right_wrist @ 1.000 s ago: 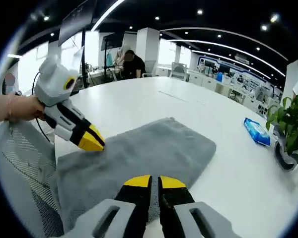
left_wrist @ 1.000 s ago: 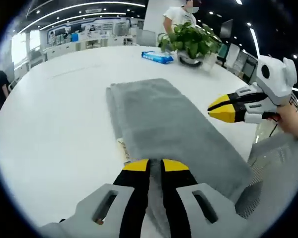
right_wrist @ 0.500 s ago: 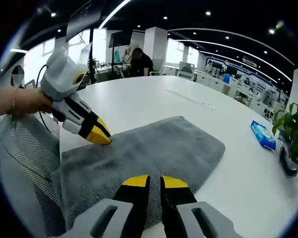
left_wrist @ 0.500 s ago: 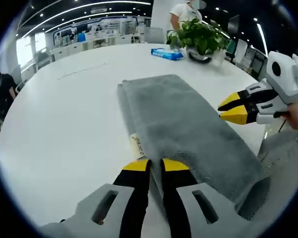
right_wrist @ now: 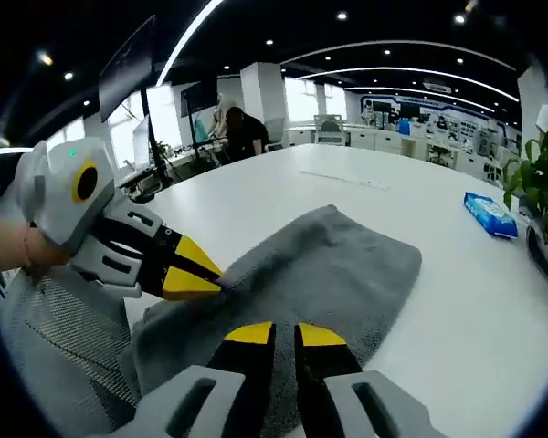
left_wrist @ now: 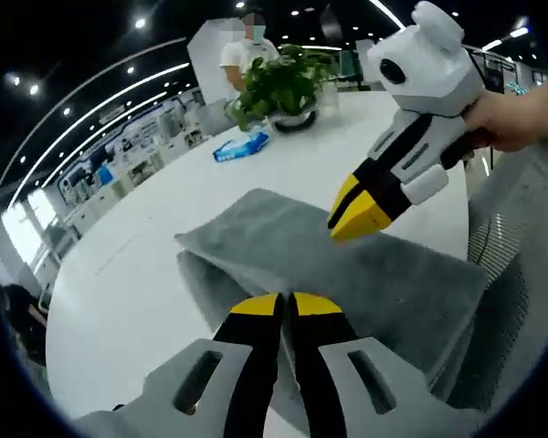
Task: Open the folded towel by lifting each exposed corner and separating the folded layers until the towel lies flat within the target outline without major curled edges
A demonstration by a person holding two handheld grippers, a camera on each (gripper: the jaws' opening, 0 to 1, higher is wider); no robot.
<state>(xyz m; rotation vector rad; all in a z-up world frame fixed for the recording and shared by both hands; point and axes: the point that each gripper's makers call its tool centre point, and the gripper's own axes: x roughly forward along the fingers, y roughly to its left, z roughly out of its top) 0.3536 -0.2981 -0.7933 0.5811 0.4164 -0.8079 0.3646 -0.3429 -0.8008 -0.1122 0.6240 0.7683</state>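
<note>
While the gray towel (left_wrist: 347, 274) lies folded at the near edge of the white tabletop (left_wrist: 137, 274), part of it draping over that edge toward a mesh chair (left_wrist: 521, 274), we have both tools on or just over it. Starting at our left, the left gripper (left_wrist: 286, 306) has its jaws drawn together on the towel's near edge; a layer seems to be pinched between the yellow tips, though from either view we cannot tell for certain. Moving right, the right gripper (left_wrist: 354, 222) hangs just over the middle of the cloth, jaws pressed together with nothing in them that we can see. In the right gripper view the same towel (right_wrist: 329, 274) shows a raised ridge beside the left gripper (right_wrist: 201, 274).

We judge the cloth soft, limp and light: it should sag and drag on itself rather than hold shape. We would take it by a single top layer at an exposed corner, not the whole stack. Further along the far edge sit a blue packet (left_wrist: 240, 147) and a potted plant (left_wrist: 279, 84).
</note>
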